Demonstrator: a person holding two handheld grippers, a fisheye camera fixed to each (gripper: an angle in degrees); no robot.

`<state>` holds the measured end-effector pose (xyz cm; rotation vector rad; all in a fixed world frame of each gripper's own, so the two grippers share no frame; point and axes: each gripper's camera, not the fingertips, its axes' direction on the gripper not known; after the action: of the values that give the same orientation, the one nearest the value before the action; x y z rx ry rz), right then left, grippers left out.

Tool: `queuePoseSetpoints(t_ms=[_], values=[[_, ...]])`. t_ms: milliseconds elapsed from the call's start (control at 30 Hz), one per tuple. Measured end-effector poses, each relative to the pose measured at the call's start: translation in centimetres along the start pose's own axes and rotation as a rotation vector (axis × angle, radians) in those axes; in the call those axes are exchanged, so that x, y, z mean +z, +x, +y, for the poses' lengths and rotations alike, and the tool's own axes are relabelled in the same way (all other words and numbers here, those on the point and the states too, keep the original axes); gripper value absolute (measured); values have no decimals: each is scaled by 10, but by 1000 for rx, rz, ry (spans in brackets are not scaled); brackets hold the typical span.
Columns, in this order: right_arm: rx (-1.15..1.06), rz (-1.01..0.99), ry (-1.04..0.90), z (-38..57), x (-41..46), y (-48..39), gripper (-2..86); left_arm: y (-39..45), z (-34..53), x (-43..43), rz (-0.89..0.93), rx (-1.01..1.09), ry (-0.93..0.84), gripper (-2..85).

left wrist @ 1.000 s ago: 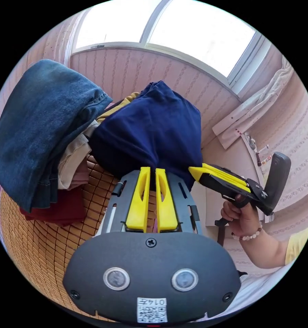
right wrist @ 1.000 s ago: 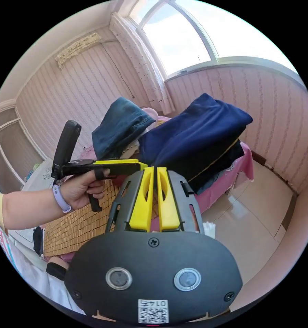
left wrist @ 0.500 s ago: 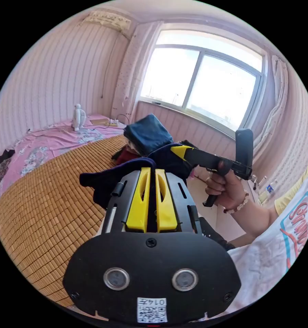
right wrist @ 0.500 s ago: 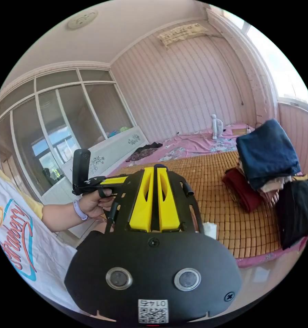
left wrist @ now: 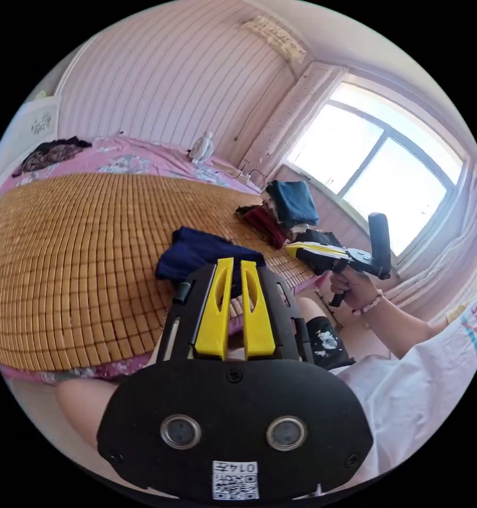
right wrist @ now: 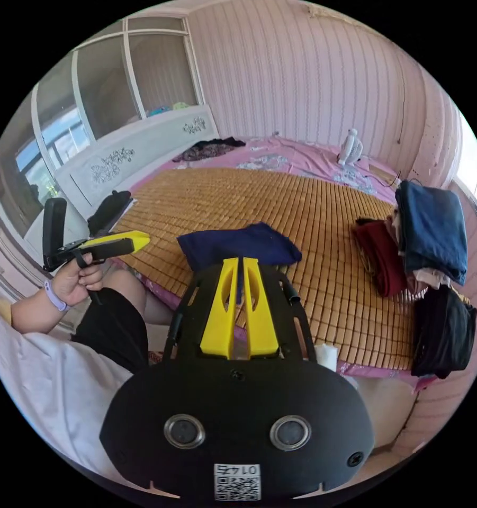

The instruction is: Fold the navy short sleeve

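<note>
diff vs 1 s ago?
The navy shirt came off the clothes pile and now lies bunched on the bamboo mat. Both grippers, left and right, let go of it and now hover apart from it. The pile stayed put.

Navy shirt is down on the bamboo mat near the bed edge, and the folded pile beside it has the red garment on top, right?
Not quite. The navy shirt does lie on the bamboo mat, but the right gripper view shows the blue jeans topping the pile; the red garment sits lower.
</note>
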<state>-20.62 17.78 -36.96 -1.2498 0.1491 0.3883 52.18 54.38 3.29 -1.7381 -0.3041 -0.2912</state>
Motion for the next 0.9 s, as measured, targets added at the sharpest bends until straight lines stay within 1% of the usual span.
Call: queuePoseSetpoints(t_ms=[33, 133, 267, 333, 433, 500, 600, 667, 767, 833, 867, 900], values=[[1, -26, -55, 4, 16, -1, 30, -18, 13, 3, -18, -68, -35, 34], [-10, -87, -107, -2, 46, -9, 51, -49, 32, 6, -46, -156, -80, 39], [-118, -142, -133, -34, 81, -36, 69, -67, 29, 11, -109, -153, -119, 42], [-220, -166, -175, -63, 111, -60, 83, -77, 22, 15, -123, -160, -124, 44], [-328, -142, -220, -98, 152, -87, 98, -86, 16, 15, -118, -171, -112, 46], [-349, -97, -257, -115, 178, -94, 100, -88, 13, 15, -133, -157, -109, 47], [-315, -25, -376, -127, 222, -84, 86, -92, 9, 17, -157, -138, -132, 54], [-311, -63, -339, -128, 224, -71, 61, -96, 6, 20, -159, -128, -151, 64], [-205, -177, -281, -134, 205, -38, 26, -103, 1, 30, -162, -107, -172, 71], [-23, -259, -84, -127, 162, 6, 20, -107, -5, 39, -159, -85, -179, 74], [36, -282, -45, -122, 151, 20, 19, -108, -7, 41, -161, -75, -180, 75], [146, -322, 19, -109, 133, 48, 18, -108, -12, 47, -162, -51, -186, 75]])
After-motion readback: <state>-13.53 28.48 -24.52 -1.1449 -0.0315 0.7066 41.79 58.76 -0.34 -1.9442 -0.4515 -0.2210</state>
